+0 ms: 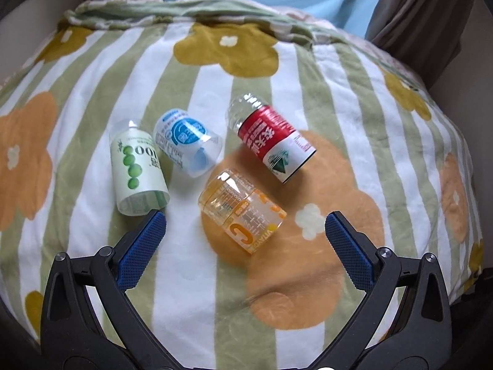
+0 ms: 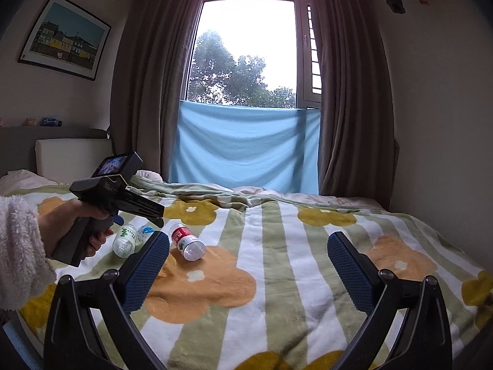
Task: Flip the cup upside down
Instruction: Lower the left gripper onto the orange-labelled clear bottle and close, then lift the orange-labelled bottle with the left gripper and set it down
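Observation:
Several clear plastic cups cut from bottles lie on their sides on the bed blanket. In the left wrist view I see a green-label cup (image 1: 140, 172), a blue-label cup (image 1: 188, 143), a red-label cup (image 1: 272, 137) and an orange-label cup (image 1: 242, 208). My left gripper (image 1: 245, 223) is open and empty, hovering just above and near the orange cup. My right gripper (image 2: 248, 243) is open and empty, farther back over the blanket. In the right wrist view the red cup (image 2: 187, 242) and green cup (image 2: 124, 240) show beside the hand-held left gripper body (image 2: 117, 199).
The striped floral blanket (image 1: 354, 117) covers the bed. A light blue cloth (image 2: 246, 151) hangs under the window between brown curtains (image 2: 354, 108). A headboard and pillow (image 2: 71, 157) stand at the left. A framed picture (image 2: 64, 35) hangs on the wall.

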Action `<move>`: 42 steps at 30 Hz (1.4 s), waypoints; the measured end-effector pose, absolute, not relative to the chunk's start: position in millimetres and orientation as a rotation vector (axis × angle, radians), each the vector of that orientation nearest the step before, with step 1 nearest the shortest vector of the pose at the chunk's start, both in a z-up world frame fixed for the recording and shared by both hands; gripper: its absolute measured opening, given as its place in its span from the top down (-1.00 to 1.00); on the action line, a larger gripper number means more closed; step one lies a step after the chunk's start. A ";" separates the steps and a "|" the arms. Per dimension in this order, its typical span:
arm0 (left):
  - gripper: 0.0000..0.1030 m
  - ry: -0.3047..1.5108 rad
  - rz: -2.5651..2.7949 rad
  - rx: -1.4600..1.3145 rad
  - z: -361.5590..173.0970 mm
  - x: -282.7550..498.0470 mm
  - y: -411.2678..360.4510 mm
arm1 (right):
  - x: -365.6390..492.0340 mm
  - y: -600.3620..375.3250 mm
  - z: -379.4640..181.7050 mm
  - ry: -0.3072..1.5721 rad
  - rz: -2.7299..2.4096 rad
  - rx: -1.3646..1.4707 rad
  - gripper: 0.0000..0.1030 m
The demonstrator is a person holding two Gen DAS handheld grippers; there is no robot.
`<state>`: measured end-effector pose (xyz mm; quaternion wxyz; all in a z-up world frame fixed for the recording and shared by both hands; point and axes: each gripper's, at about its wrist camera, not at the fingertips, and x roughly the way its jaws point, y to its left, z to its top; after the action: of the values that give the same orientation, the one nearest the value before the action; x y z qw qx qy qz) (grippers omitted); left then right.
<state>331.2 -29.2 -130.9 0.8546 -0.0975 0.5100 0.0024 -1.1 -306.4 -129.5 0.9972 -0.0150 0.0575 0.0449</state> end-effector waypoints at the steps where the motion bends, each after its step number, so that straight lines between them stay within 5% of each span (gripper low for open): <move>1: -0.99 1.106 0.009 -0.242 -141.1 339.9 -27.2 | 0.3 -308.1 -132.6 0.125 0.090 -0.023 -0.99; 15: -0.99 1.306 0.114 -0.441 -212.5 394.2 -15.2 | 25.1 -315.3 -162.2 0.228 0.125 0.014 -0.99; 17: -0.86 1.318 0.104 -0.466 -217.9 396.6 -15.7 | 29.6 -312.9 -164.9 0.246 0.137 0.021 -0.99; 20: -0.42 1.335 0.096 -0.471 -224.2 400.0 -17.8 | 34.4 -306.9 -170.8 0.274 0.157 0.011 -0.99; 33: -0.38 1.307 -0.025 -0.431 -202.5 388.8 -22.5 | 45.3 -291.0 -182.8 0.330 0.213 -0.006 -0.99; 42: -0.38 1.404 -0.221 -0.160 -172.3 335.7 -66.5 | 36.0 -285.7 -179.8 0.328 0.222 0.007 -0.99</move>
<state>335.7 -66.5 -172.3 0.7549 -0.0735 0.6438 -0.1014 36.0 -285.7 -179.8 0.9804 0.0036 0.1631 0.1101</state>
